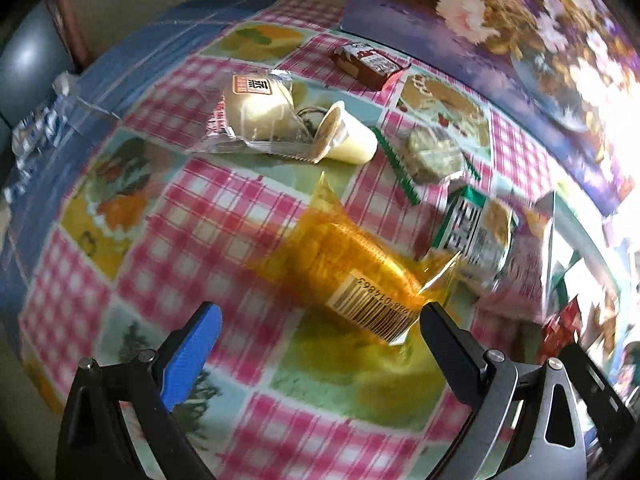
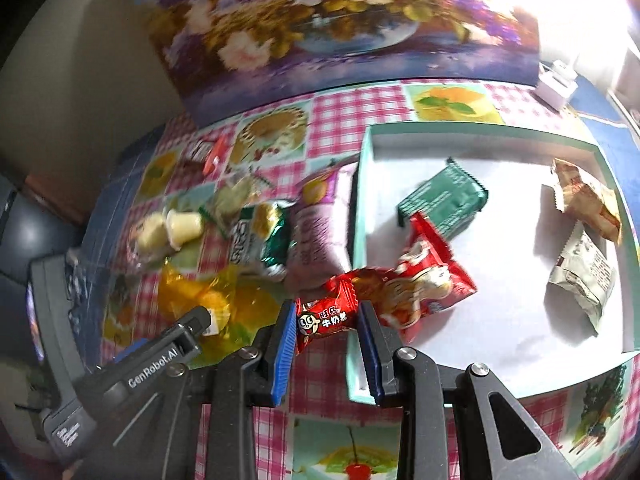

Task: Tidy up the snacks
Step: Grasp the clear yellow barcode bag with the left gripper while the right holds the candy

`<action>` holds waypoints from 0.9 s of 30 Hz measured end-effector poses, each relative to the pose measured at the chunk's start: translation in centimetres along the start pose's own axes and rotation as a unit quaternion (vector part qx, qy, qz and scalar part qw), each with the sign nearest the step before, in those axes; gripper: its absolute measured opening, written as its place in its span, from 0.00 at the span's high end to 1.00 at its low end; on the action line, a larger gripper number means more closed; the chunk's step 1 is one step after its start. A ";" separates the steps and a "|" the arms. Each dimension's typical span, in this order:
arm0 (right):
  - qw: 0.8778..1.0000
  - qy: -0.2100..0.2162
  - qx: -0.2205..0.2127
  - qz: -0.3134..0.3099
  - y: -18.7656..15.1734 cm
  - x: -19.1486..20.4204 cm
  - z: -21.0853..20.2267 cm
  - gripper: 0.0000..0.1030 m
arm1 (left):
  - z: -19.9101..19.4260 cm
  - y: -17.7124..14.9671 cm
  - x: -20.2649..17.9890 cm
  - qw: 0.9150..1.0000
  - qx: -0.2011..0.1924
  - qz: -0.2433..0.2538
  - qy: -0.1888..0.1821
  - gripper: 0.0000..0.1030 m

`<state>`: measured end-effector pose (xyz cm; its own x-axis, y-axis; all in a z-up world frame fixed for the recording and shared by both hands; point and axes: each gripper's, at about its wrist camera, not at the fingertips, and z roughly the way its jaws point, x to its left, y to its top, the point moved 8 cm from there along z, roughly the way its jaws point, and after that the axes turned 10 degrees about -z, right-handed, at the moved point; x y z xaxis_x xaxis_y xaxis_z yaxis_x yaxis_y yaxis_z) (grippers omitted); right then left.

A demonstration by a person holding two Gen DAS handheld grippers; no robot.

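The right gripper (image 2: 326, 322) has its fingers (image 2: 285, 344) clamped on a small red candy (image 2: 326, 318), pinched at its middle with both twisted ends sticking out. It hangs just above the near left corner of the box (image 2: 362, 184), a shallow pale-green tray with a white floor. Inside already lie a red packet (image 2: 424, 280), a dark green packet (image 2: 442, 200), a tan one (image 2: 586, 200) and a whitish one (image 2: 580, 276).

So the step in hand looks like carrying the candy across to the box. The next move calls for bringing it clear over the rim, over a bare patch of the white floor, and only then letting the fingers part.

The left gripper (image 1: 320, 316) has its fingers wide apart and empty, poised over an orange packet (image 1: 352, 264) with a barcode label, which lies on the checked table (image 1: 192, 208). Its likely job is to lower astride that packet and close. Beyond it more snacks wait: a pudding cup (image 1: 344, 132) on its side, a clear-wrapped cake (image 1: 256, 108), a green-edged bar (image 1: 432, 152) and a brown packet (image 1: 368, 62).
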<state>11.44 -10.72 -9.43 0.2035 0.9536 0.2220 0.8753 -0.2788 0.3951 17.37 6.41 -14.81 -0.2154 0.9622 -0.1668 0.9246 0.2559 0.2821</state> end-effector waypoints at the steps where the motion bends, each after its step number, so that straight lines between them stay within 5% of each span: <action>1: 1.000 0.002 -0.001 0.004 0.0 -0.3 -0.2 0.68 | 0.1 0.3 0.0 1.000 -0.001 -0.012 -0.003 0.04; 9: 1.000 0.012 -0.003 0.021 0.3 -1.4 -0.6 0.68 | 0.9 2.2 -0.2 0.998 -0.026 -0.045 0.023 0.04; 19: 0.999 0.022 -0.008 0.035 0.5 -2.1 -1.1 0.68 | 1.7 0.7 1.2 0.998 0.000 -0.038 0.056 0.06; 23: 0.999 0.028 -0.010 0.042 0.6 -2.3 -1.3 0.68 | 1.0 0.1 1.2 0.999 -0.001 -0.037 0.035 0.51; 27: 0.998 0.037 -0.014 0.051 0.7 -2.6 -1.6 0.68 | 0.2 -0.2 1.0 0.999 -0.014 -0.022 0.045 0.58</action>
<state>10.76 -13.58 -8.29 0.2568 0.9097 0.3264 0.8392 -0.3774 0.3915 17.02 7.34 -15.28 -0.2843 0.9542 -0.0936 0.9049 0.2993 0.3027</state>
